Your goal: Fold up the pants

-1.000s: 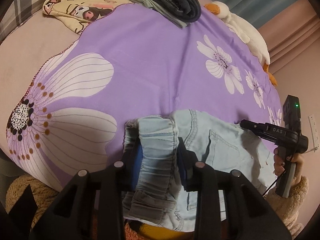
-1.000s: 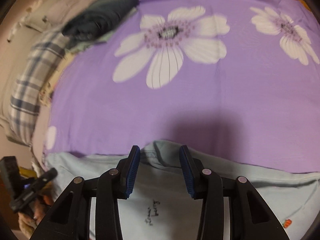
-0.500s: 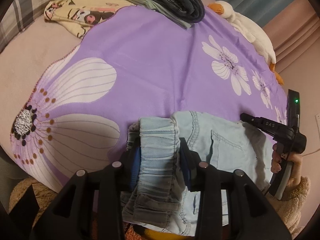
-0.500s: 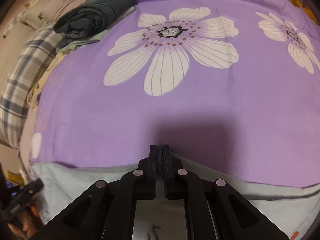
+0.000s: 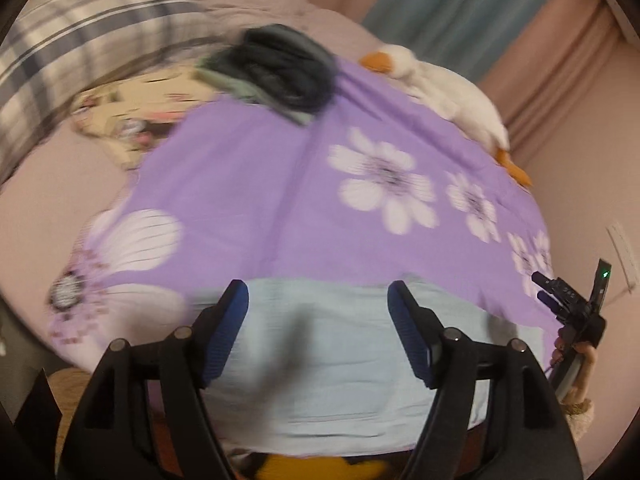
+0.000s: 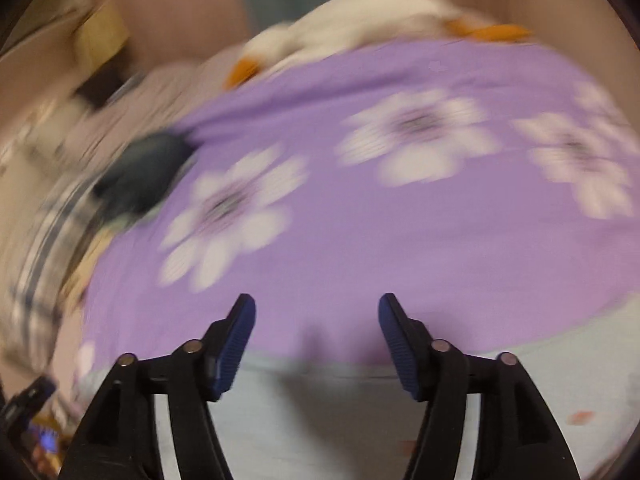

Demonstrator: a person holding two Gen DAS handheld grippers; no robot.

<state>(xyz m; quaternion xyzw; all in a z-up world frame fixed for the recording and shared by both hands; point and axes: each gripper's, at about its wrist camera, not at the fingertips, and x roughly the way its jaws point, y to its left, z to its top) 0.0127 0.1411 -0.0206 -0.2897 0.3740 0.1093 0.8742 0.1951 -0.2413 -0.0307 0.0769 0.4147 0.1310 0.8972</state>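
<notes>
Both claws released, holding nothing: left gripper [image 5: 318, 310] w/ jaws spread right over the pants [image 5: 340, 360], right gripper [image 6: 316, 328] at their far edge. Pants' long axis runs crosswise under both; left sits nearer the bulk

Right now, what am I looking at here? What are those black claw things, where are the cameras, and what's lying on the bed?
No robot: a person holds a hand tool in each hand, each with a fisheye camera looking along its black, blue-padded jaws. One picture is from the left gripper, the other from the right gripper. Both stand open and hold nothing. Below them lie light blue pants on a purple flowered bedspread. Farther back are a dark pile of folded clothes and a white plush goose. Everything is motion-blurred.
</notes>
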